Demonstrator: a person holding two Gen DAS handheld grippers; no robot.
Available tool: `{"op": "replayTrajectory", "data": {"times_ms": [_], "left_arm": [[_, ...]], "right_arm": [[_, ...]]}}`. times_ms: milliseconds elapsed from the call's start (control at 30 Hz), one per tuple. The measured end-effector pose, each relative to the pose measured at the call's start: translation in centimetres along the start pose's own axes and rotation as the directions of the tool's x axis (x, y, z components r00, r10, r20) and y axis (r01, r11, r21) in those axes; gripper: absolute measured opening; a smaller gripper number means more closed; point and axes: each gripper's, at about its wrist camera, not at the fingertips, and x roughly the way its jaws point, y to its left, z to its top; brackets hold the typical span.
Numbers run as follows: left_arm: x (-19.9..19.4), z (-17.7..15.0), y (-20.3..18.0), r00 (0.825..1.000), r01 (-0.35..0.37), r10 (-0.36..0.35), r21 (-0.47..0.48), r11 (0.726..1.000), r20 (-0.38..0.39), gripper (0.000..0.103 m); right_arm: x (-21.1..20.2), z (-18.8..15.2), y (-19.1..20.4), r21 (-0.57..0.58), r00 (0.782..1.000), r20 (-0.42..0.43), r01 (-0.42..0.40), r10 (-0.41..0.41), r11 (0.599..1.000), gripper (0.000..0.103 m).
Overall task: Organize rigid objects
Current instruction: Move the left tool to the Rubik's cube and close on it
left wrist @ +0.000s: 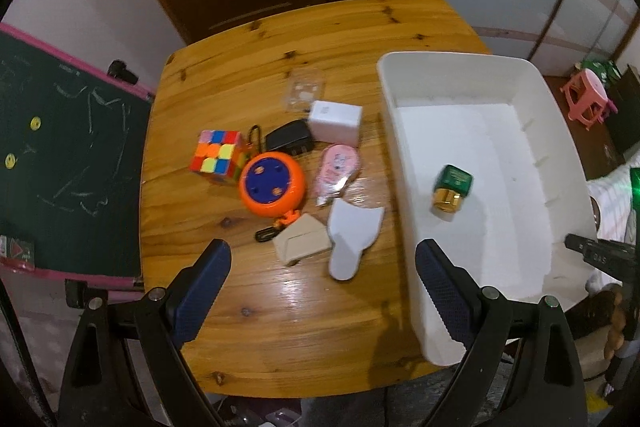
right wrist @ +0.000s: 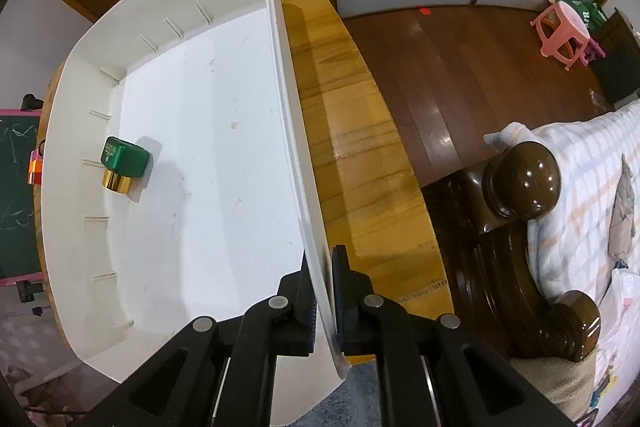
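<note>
My left claw (left wrist: pixel 322 301) hangs wide and empty above the wooden table (left wrist: pixel 280 339), and the clutter lies just ahead of its fingertips: nearest, the white flat cut-out (left wrist: pixel 351 241), its long axis running from me toward the far right, beside the tan block (left wrist: pixel 302 242). My right claw (right wrist: pixel 325 301) is pinched on the white bin (right wrist: pixel 292 131) wall, so the left is nearer.
</note>
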Motion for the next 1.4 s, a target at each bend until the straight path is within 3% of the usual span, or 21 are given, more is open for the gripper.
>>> {"op": "replayTrajectory", "data": {"times_ms": [567, 933, 1400], "left_arm": [[2.4, 2.0, 10.4, 0.997, -0.072, 0.071, -0.155, 0.985, -0.011, 0.095], [8.9, 4.5, 13.4, 0.996, -0.029, 0.017, -0.133, 0.991, -0.09, 0.095], [15.7, 7.0, 13.7, 0.984, 0.047, -0.055, -0.055, 0.997, -0.172, 0.095]], "right_arm": [[-0.4, -0.2, 0.3, 0.027, 0.999, 0.004, 0.045, -0.045, 0.999, 0.008], [-0.3, -0.3, 0.2, 0.072, 0.997, 0.005, 0.07, -0.071, 0.995, 0.01], [-0.2, -0.3, 0.2, 0.12, 0.994, -0.009, 0.108, -0.108, 0.987, 0.013]]}}
